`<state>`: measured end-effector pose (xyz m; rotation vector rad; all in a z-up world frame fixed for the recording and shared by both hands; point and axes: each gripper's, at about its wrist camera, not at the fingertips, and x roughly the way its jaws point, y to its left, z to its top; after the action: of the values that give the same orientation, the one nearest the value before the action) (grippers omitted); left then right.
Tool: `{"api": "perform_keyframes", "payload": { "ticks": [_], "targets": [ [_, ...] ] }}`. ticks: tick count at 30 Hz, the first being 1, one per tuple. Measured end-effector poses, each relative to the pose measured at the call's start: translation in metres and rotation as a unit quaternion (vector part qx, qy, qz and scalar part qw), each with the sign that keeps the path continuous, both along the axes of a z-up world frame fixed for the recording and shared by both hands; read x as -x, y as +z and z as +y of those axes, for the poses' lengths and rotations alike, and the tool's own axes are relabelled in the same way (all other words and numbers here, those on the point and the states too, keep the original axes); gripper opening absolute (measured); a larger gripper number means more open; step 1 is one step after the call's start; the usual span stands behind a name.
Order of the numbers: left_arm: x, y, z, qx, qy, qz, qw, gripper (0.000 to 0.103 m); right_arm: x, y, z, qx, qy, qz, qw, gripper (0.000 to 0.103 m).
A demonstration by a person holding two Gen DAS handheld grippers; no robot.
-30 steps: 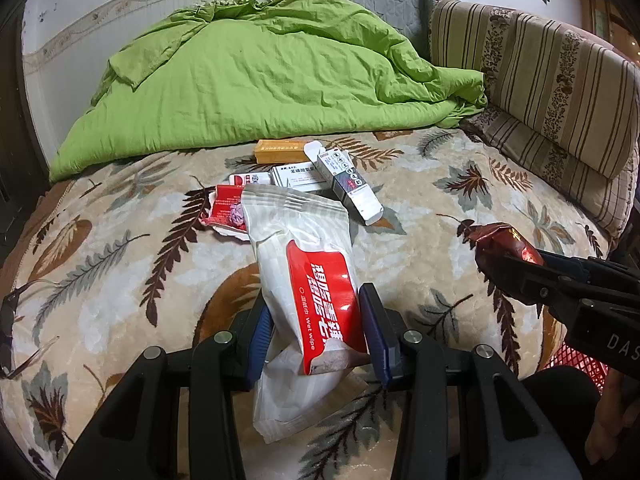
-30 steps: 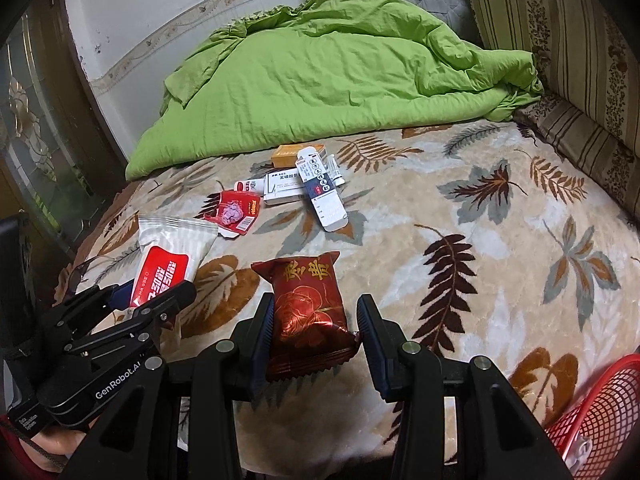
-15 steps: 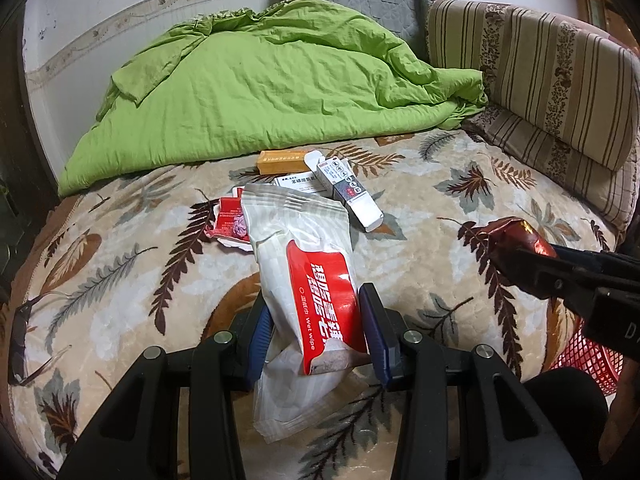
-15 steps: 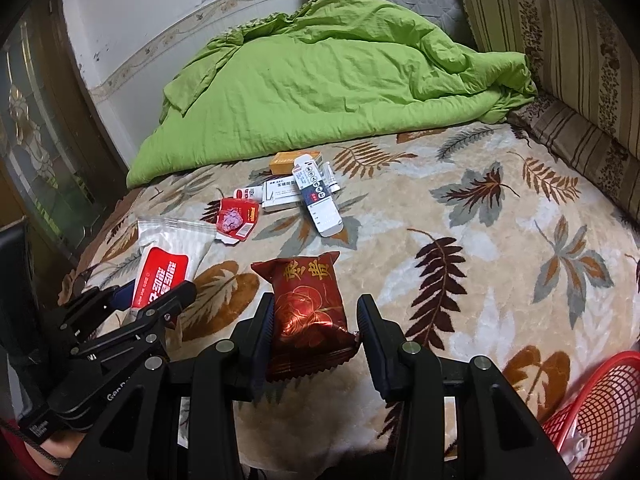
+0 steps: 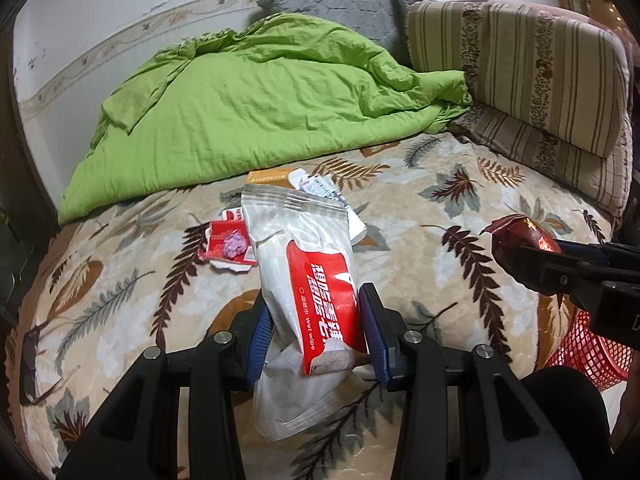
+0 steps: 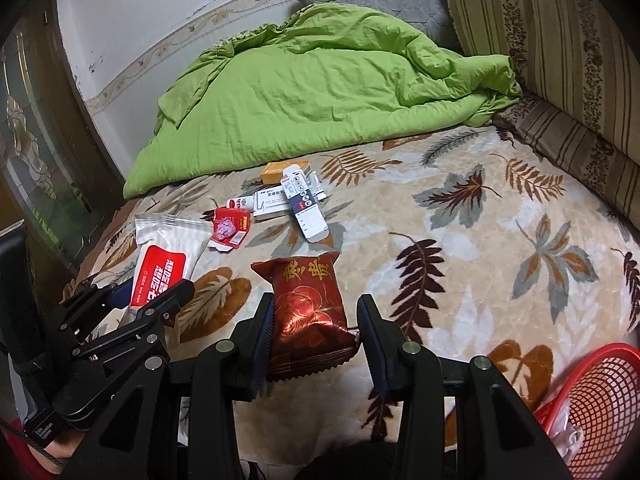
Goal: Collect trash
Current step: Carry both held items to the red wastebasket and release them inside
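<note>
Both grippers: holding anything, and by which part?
Left gripper pinches the wet wipe pack at its lower half; right gripper the red snack packet at its lower end.

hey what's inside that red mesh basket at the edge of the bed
Through the red mesh basket, the right wrist view shows something white, probably crumpled trash, near its left wall. The rest is cut off by the frame.

wall (image 5: 100, 8): white, patterned border | bed (image 6: 500, 248): leaf-print blanket | green quilt (image 5: 260, 112) | striped cushions (image 5: 520, 80)

Glossy, seemingly foil snack packet (image 6: 310, 312)
</note>
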<state>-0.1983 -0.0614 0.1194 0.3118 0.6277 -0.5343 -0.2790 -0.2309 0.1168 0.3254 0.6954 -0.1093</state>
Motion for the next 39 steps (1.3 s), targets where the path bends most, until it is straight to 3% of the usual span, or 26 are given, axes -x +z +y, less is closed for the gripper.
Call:
{"api": "perform_keyframes", "payload": {
  "ticks": [10, 15, 21, 24, 29, 35, 37, 39],
  "targets": [
    [0.022, 0.011, -0.032, -0.006, -0.042, -0.010, 0.9990, 0.041, 0.030, 0.008, -0.026, -0.003, -0.031, -0.005, 1.000, 0.044],
    [0.045, 0.019, -0.064, 0.003, -0.114, 0.022, 0.9932, 0.041, 0.060, 0.010, -0.053, -0.009, -0.067, -0.004, 0.998, 0.044],
    [0.089, 0.028, -0.124, 0.014, -0.242, 0.076, 0.9671, 0.041, 0.131, 0.019, -0.110, -0.008, -0.151, -0.006, 0.989, 0.044],
    [0.114, 0.026, -0.161, 0.013, -0.299, 0.109, 0.9478, 0.041, 0.175, 0.021, -0.141, -0.013, -0.204, -0.009, 0.979, 0.044],
    [0.143, 0.013, -0.215, 0.006, -0.354, 0.168, 0.9202, 0.041, 0.232, 0.015, -0.181, -0.023, -0.273, -0.005, 0.962, 0.045],
    [0.158, -0.006, -0.247, -0.008, -0.370, 0.191, 0.9092, 0.042, 0.252, -0.009, -0.207, -0.077, -0.287, 0.000, 0.955, 0.046],
    [0.159, -0.012, -0.254, -0.008, -0.374, 0.203, 0.9049, 0.059, 0.251, -0.016, -0.210, -0.090, -0.284, 0.000, 0.955, 0.047],
    [0.159, -0.013, -0.256, -0.004, -0.373, 0.208, 0.9044, 0.066, 0.252, -0.020, -0.213, -0.094, -0.290, 0.003, 0.952, 0.052]
  ]
}}
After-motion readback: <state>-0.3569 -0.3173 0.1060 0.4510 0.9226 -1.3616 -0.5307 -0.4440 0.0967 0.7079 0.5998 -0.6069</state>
